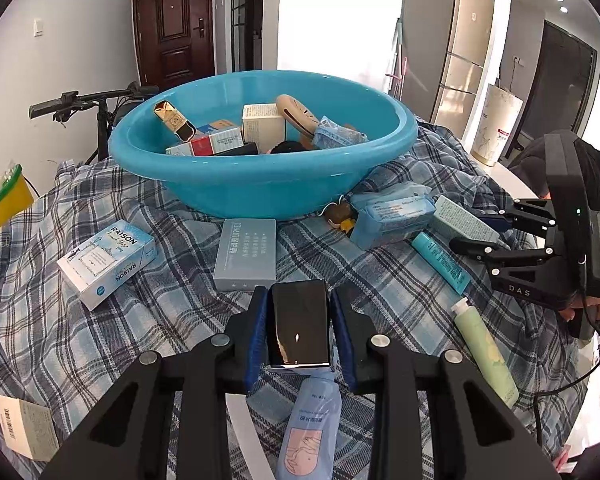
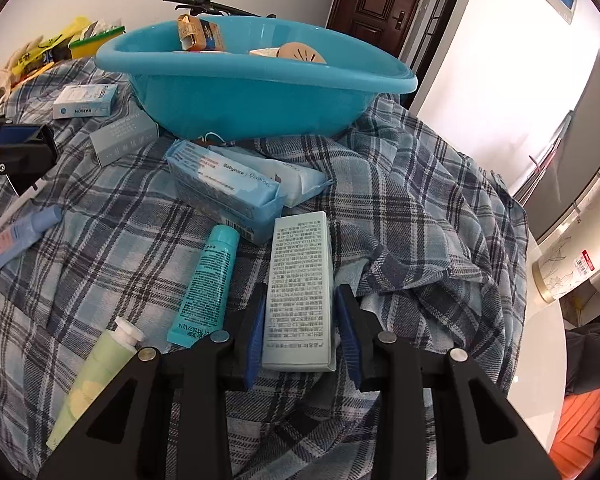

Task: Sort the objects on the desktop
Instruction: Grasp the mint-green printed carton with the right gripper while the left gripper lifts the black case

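I am mid-sort, with both hands loaded at once; my left gripper (image 1: 299, 326) has its jaws closed narrow on the glossy dark cap (image 1: 299, 322) of a pale blue tube (image 1: 310, 428), which hangs below the pads on the near side of the blue basin (image 1: 260, 184); my right gripper (image 2: 300, 330) has its jaws drawn in against the long sides of a pale green printed carton (image 2: 300, 292) that lies on the plaid cloth (image 2: 412, 184), in front of the basin and to its right; whether that carton is off the cloth I cannot tell. The basin already holds several boxes and a round beige piece, so I judge it the place for everything. Near the basin a RAISON box (image 1: 107, 261), a grey-blue box (image 1: 245, 254), wipes packs (image 2: 228, 192), a teal tube (image 2: 206, 280) and a light green tube (image 2: 94, 380) still wait on the cloth. Next I judge each load must rise above the basin's rim before any release; the tube dangles, so I should lift it clear of the rim.
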Available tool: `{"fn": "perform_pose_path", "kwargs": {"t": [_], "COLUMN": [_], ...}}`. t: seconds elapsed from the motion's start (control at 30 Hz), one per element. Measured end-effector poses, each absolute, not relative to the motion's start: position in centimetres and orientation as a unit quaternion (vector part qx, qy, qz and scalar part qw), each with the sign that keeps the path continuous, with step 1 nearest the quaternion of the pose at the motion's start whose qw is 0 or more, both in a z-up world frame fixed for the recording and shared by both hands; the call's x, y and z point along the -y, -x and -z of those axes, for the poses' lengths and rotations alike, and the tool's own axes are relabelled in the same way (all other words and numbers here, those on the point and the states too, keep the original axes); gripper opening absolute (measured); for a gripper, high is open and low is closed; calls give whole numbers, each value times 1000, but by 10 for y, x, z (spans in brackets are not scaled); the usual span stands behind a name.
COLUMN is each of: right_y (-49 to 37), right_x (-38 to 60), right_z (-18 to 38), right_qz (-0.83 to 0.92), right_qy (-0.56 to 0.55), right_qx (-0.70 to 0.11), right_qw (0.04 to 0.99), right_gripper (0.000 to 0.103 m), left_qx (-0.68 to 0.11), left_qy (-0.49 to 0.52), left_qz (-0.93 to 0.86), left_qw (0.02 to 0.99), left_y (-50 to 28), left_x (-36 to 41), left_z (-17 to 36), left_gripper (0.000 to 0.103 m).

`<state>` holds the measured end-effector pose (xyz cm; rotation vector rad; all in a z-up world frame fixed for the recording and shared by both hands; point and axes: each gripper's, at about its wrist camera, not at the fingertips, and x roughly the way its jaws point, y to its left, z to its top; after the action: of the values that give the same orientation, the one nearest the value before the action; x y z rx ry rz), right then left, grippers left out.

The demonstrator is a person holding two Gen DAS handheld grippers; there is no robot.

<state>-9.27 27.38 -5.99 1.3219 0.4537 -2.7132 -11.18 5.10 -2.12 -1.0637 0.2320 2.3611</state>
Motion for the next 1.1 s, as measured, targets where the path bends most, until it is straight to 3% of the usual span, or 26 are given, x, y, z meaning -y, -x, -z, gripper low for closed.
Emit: {"fn": "perform_pose_path", "kwargs": {"t": [0.17, 0.6, 0.83, 1.1], "right_y": [95, 91, 78, 77], "right_x": [-271, -309, -285, -232], "right_z": [60, 15, -9, -34], "right_qz": [888, 919, 932, 937], "right_qy": [-429, -389, -360, -340], "right_qx": [-162, -68, 13, 21], "right_qw": [29, -14, 25, 75], "right_gripper": [27, 27, 27, 27], "left_qx": [-74, -34, -12, -9], "left_qy": [393, 366, 331, 284], "left_qz": [-881, -906, -923, -942], "left_qw": [253, 210, 195, 180], "left_y": [112, 108, 97, 82], "left_x": [-47, -31, -33, -43], "left_z": [23, 12, -11, -45], "left_gripper": [33, 33, 33, 33]}}
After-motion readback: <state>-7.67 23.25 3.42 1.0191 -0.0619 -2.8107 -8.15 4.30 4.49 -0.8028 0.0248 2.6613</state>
